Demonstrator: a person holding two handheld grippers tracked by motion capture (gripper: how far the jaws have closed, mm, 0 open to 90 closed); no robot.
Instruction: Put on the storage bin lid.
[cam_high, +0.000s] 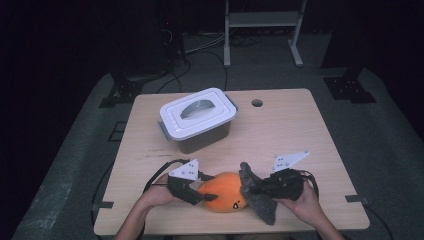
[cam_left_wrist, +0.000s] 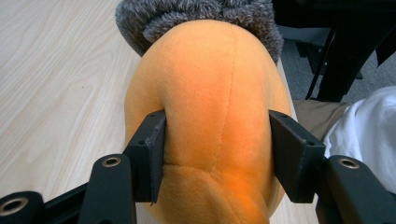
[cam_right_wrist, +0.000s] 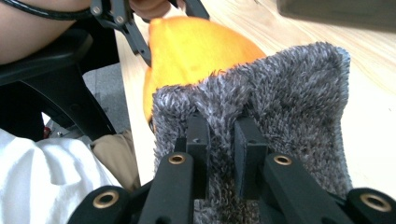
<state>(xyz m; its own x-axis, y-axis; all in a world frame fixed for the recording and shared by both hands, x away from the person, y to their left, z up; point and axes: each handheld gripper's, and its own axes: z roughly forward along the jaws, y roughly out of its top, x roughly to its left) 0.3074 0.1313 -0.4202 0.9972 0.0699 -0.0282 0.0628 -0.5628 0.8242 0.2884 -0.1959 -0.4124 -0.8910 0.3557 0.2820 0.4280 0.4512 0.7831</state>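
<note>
An orange plush toy (cam_high: 226, 197) lies near the table's front edge, with a grey fuzzy cloth (cam_high: 256, 199) against its right end. My left gripper (cam_high: 206, 192) is shut on the orange plush (cam_left_wrist: 215, 121); both jaws press into its sides. My right gripper (cam_high: 256, 189) pinches a fold of the grey cloth (cam_right_wrist: 280, 102), the jaws nearly together with fabric between them. The orange plush (cam_right_wrist: 196, 46) sits just beyond the cloth in the right gripper view, with the left gripper's jaws on its far end.
A grey bin with a white handled lid (cam_high: 198, 119) stands at the table's back left of centre. A small round hole (cam_high: 257, 103) marks the wooden table (cam_high: 295, 135) near its back edge. A person's lap and white garment (cam_right_wrist: 42, 177) lie below the front edge.
</note>
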